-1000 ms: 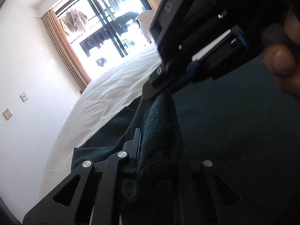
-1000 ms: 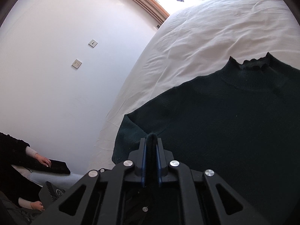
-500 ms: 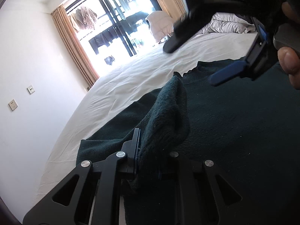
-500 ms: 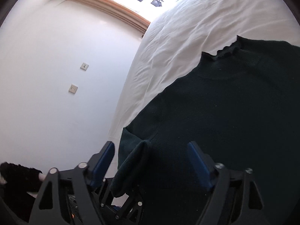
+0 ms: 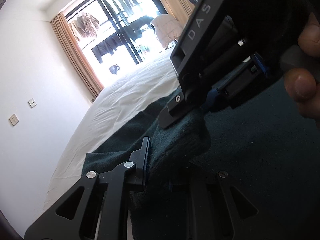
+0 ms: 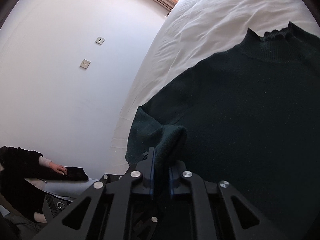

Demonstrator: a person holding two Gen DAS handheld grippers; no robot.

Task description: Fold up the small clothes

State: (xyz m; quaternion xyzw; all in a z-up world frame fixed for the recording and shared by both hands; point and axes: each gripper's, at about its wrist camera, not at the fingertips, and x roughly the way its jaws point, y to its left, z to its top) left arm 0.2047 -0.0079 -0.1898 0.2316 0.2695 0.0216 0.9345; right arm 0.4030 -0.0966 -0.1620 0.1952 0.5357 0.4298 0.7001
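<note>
A dark green knit sweater (image 6: 250,110) lies flat on a white bed (image 6: 210,20), its ruffled collar (image 6: 276,38) at the far end. My left gripper (image 5: 160,160) is shut on a raised fold of the sweater's sleeve (image 5: 180,138). My right gripper (image 6: 161,160) is shut on the same sleeve fold (image 6: 170,140), a little further along. In the left wrist view the right gripper (image 5: 202,110) comes in from the upper right, held by a hand (image 5: 304,84), and pinches the fold's top.
The white bed (image 5: 128,102) runs toward a bright window with curtains (image 5: 76,54). A white wall with two wall sockets (image 6: 85,63) is to the left. A seated person's hand rests on a dark object (image 6: 68,173) at lower left.
Half a second ago my right gripper was open above the sleeve fold. It has now come down and shut on it. My left gripper has kept its hold throughout.
</note>
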